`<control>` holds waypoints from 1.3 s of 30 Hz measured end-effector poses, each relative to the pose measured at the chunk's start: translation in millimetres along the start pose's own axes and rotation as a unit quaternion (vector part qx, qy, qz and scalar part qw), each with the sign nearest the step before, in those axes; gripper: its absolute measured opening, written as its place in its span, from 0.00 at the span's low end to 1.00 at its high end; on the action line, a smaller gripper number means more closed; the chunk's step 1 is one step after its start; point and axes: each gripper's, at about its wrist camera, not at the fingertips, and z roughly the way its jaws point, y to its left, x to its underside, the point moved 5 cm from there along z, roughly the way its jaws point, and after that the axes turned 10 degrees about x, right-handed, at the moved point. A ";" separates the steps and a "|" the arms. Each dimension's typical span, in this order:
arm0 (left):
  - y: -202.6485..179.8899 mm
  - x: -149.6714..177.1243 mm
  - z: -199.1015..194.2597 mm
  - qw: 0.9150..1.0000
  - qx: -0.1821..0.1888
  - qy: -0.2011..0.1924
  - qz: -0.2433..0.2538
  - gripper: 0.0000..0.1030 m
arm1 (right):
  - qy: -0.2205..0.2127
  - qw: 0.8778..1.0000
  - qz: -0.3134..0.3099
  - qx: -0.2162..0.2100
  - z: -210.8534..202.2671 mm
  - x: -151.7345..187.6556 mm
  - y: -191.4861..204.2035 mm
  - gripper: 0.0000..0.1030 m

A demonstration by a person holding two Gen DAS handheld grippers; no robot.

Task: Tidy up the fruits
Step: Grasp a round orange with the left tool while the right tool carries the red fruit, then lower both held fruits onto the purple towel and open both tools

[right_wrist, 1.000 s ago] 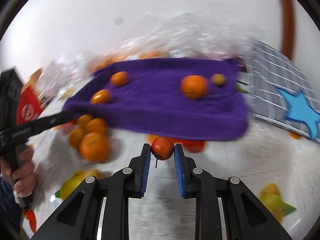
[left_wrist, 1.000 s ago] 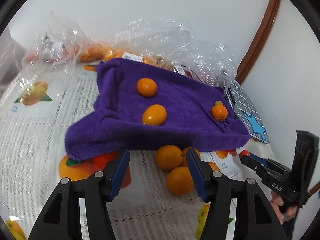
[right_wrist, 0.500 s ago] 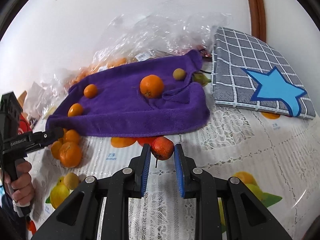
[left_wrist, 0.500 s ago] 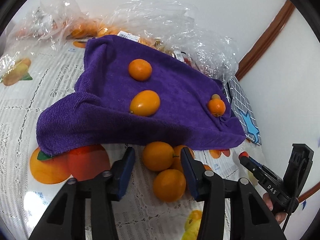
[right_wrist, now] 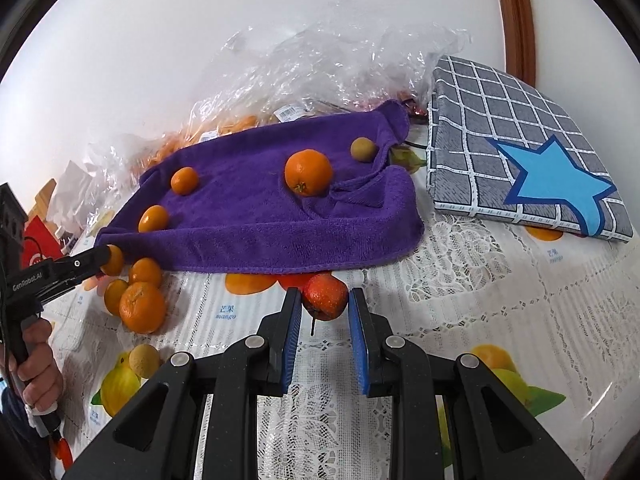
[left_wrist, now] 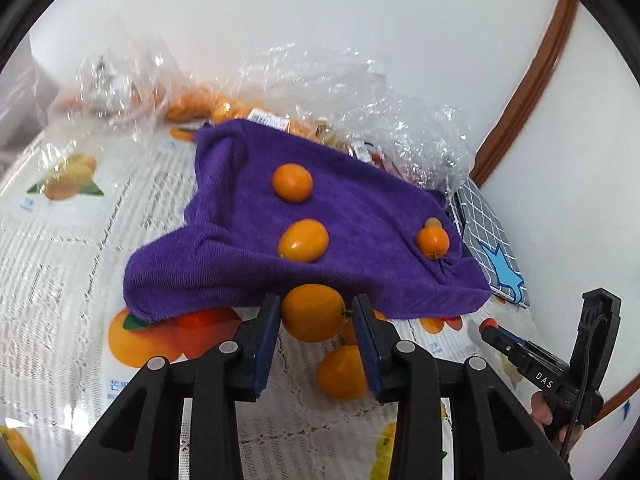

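A purple towel [left_wrist: 248,256] lies on the table and also shows in the right wrist view [right_wrist: 256,216]. On it lie three oranges [left_wrist: 292,182] and a small greenish fruit [right_wrist: 363,147]. My left gripper [left_wrist: 314,316] is shut on an orange [left_wrist: 312,312] at the towel's front edge, lifted off the table. Other loose oranges [left_wrist: 343,372] lie below it. My right gripper [right_wrist: 325,302] is shut on a small red fruit [right_wrist: 325,296] with a stem, just in front of the towel. It also shows in the left wrist view [left_wrist: 489,326].
Clear plastic bags [left_wrist: 340,92] with more oranges lie behind the towel against the wall. A grey checked cushion with a blue star [right_wrist: 516,160] lies right of the towel. A pale round fruit [right_wrist: 144,359] and several oranges [right_wrist: 142,306] lie at the left.
My left gripper has closed on the front orange and raised it. My right gripper still holds the red fruit and has shifted little.
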 end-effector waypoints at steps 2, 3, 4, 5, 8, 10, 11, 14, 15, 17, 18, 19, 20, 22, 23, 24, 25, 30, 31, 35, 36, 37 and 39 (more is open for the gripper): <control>0.0 -1.6 -0.4 1.000 0.003 -0.001 -0.003 0.34 | -0.001 1.000 0.001 -0.002 -0.4 -0.2 -0.1 0.23; -0.2 -2.3 0.1 1.000 0.004 0.000 -0.006 0.34 | -0.002 1.000 0.000 -0.002 -0.8 -0.1 0.3 0.23; -0.2 -2.9 -0.2 1.000 0.005 -0.001 -0.007 0.34 | -0.004 1.000 -0.002 0.000 -1.3 -0.1 0.6 0.23; -0.7 -3.1 -0.2 1.000 0.005 -0.003 -0.006 0.34 | -0.005 1.000 -0.003 0.003 -1.7 -0.1 1.2 0.23; -1.4 -3.7 -3.6 1.000 -0.007 -0.014 0.004 0.34 | -0.009 1.000 -0.004 0.005 -3.3 -0.3 1.9 0.23; -2.1 -4.2 -5.5 1.000 -0.015 -0.020 0.011 0.34 | -0.009 1.000 -0.001 0.003 -2.8 -0.4 1.1 0.23; -2.1 -4.8 -6.3 1.000 -0.018 -0.022 0.013 0.34 | -0.008 1.000 0.000 0.002 -2.6 -0.2 0.5 0.23; -2.2 -7.3 -9.0 0.999 -0.015 -0.028 0.011 0.34 | -0.010 1.000 0.003 -0.001 -3.6 0.2 -0.8 0.23; -2.4 -7.6 -10.5 0.999 -0.013 -0.030 0.011 0.34 | -0.011 1.000 0.004 -0.002 -4.2 0.2 -1.3 0.23; -2.8 -8.4 -12.8 0.999 -0.012 -0.037 0.014 0.34 | -0.017 1.000 0.006 0.002 -6.1 0.0 -2.6 0.23; -3.2 -8.2 -13.5 0.999 -0.015 -0.039 0.016 0.34 | -0.019 1.000 0.008 0.004 -7.1 0.0 -2.6 0.23; -3.2 -8.2 -13.8 0.999 -0.018 -0.040 0.018 0.34 | -0.023 1.000 0.012 0.004 -8.6 -0.1 -3.7 0.23; -2.3 -8.6 -14.4 0.999 -0.023 -0.041 0.021 0.34 | -0.024 1.000 0.016 0.003 -9.3 -0.2 -4.9 0.23; -0.3 -9.7 -16.2 0.998 -0.032 -0.046 0.023 0.34 | -0.021 0.999 0.028 -0.006 -8.8 -0.6 -8.4 0.23; 1.6 -10.7 -17.4 0.998 -0.035 -0.049 0.020 0.34 | -0.016 0.999 0.034 -0.011 -7.4 -0.9 -9.6 0.23; 3.5 -11.8 -18.3 0.998 -0.034 -0.050 0.016 0.34 | -0.011 0.999 0.039 -0.015 -6.4 -1.3 -10.9 0.23; 5.1 -13.2 -19.5 0.998 -0.032 -0.052 0.011 0.34 | -0.008 0.999 0.043 -0.017 -6.0 -2.2 -11.9 0.23; 13.5 -17.2 -24.8 0.997 -0.035 -0.061 -0.005 0.34 | -0.019 0.999 0.048 -0.017 -9.3 -15.0 -12.0 0.23; 14.7 -17.5 -25.6 0.997 -0.040 -0.061 -0.004 0.34 | -0.022 0.998 0.048 -0.018 -10.2 -18.3 -11.6 0.23; 16.4 -24.8 -36.5 0.994 -0.073 -0.080 0.016 0.34 | -0.039 0.998 0.038 -0.021 -16.5 -36.5 -5.2 0.23; 16.8 -27.0 -38.0 0.994 -0.073 -0.080 0.016 0.34 | -0.044 0.998 0.035 -0.023 -18.5 -40.8 -3.6 0.23; 17.2 -29.4 -39.4 0.994 -0.072 -0.080 0.014 0.34 | -0.050 0.998 0.029 -0.025 -21.0 -46.2 -1.1 0.23; 16.7 -36.6 -42.0 0.994 -0.069 -0.083 0.010 0.34 | -0.060 0.998 0.020 -0.030 -24.4 -57.2 3.7 0.23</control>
